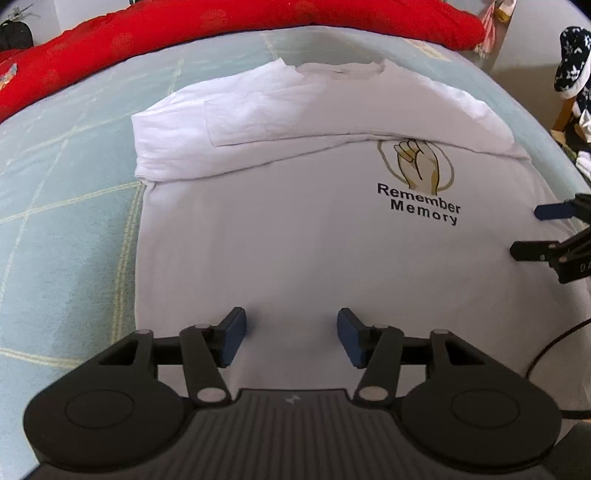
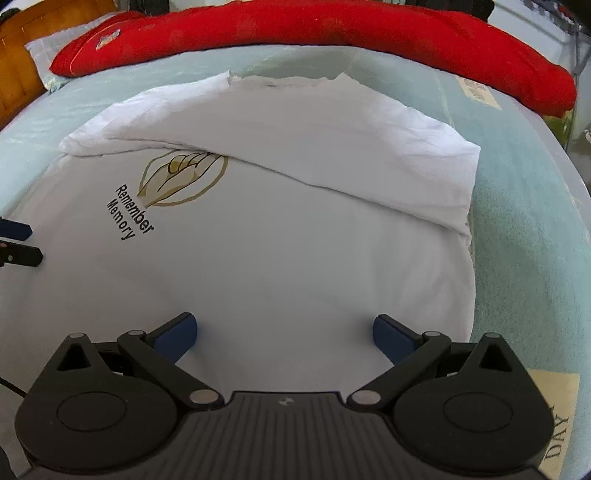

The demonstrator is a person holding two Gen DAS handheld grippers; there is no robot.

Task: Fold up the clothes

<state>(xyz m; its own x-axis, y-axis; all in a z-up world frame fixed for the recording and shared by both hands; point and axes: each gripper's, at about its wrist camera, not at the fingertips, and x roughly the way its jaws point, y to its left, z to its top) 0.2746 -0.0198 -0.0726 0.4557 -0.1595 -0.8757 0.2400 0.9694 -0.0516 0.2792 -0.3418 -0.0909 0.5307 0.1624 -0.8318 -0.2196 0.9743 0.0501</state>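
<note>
Fingers [image 1: 232, 338] of the left gripper [image 1: 291, 338] stand apart with nothing between them, only the white shirt [image 1: 295, 240] lying below. Fingers [image 2: 177, 338] of the right gripper [image 2: 284, 338] are spread wider, likewise released and empty over the same cloth.

From the left wrist, the shirt fills the middle and runs from the fingertips up toward 12 o'clock. Both sleeves are folded in across the chest, forming a thick white band at 12 o'clock; its lower edge covers the top of the print [image 1: 417, 177], a hand in a gold ring above the words "Remember Memory", at 1 o'clock from the fingers. The shirt's left edge lies at 9 o'clock, where the pale green checked sheet [image 1: 66, 206] begins. The right gripper pokes in at 3 o'clock, its two fingers parted over the shirt's edge.

From the right wrist, the print [image 2: 166, 184] sits at 11 o'clock, the folded sleeve band spans 12 to 2 o'clock, and the shirt's right edge falls at 3 o'clock against the sheet. The left gripper's fingertips show at 9 o'clock. A red pillow [image 2: 332, 33] lies along the far side at 12 o'clock, apart from the shirt.
</note>
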